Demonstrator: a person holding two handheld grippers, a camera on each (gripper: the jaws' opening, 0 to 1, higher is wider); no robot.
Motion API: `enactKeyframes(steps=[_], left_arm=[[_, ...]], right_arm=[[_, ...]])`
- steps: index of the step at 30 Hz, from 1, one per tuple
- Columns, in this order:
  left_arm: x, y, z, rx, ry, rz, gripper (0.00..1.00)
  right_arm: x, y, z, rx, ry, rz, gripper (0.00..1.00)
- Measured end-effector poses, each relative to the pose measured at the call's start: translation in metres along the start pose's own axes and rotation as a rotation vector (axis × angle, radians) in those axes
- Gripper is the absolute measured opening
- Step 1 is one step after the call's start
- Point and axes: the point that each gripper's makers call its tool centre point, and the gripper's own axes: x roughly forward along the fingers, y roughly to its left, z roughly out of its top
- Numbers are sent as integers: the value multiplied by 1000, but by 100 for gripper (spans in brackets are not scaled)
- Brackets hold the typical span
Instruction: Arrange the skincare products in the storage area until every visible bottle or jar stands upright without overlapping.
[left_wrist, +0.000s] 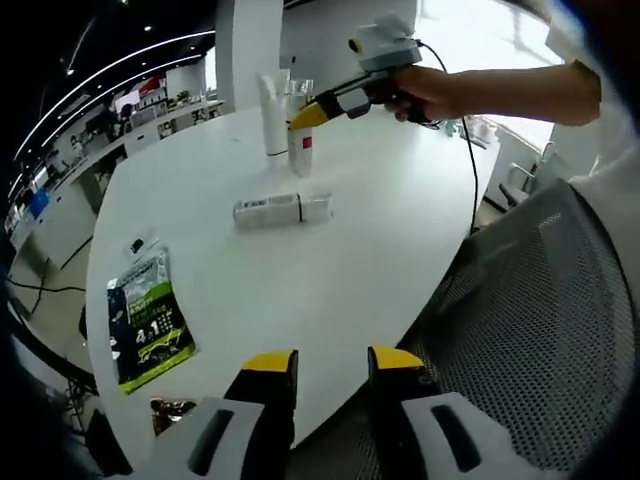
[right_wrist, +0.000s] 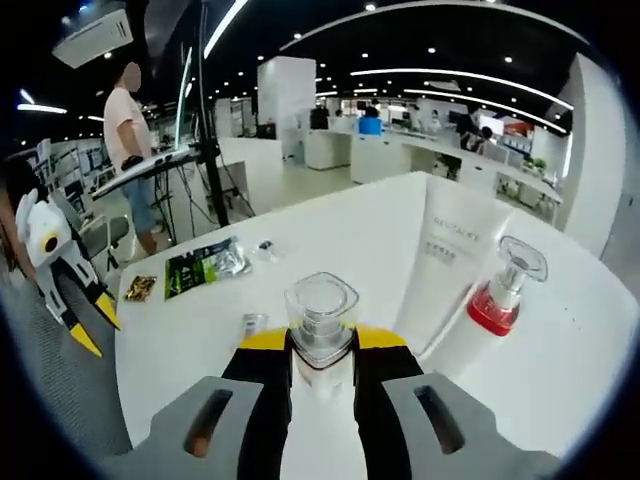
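The right gripper (right_wrist: 322, 355) squeezes a clear-capped bottle (right_wrist: 321, 320) upright on the white table (left_wrist: 330, 270), just beside the tall white tube (right_wrist: 448, 260) and a red-collared bottle (right_wrist: 500, 295). Another bottle (left_wrist: 282, 209) lies flat nearby. The left gripper (left_wrist: 333, 362) hangs loose at the table's edge, holding nothing.

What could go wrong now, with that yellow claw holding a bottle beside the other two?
The right gripper has its fingers shut on a clear-capped bottle close to the white tube and the red-collared bottle. A careless release or swing might topple these upright neighbours. The bottle lying on its side on the white table could roll when the open left gripper reaches for it.
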Motion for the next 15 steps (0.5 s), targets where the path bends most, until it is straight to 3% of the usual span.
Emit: enactKeyframes(steps=[8, 15], left_arm=[[1, -1, -3, -9, 17, -5, 27], [3, -2, -4, -21, 22, -10, 26]], right_arm=[[12, -16, -4, -1, 9, -42, 20], [14, -32, -10, 49, -11, -85, 21]])
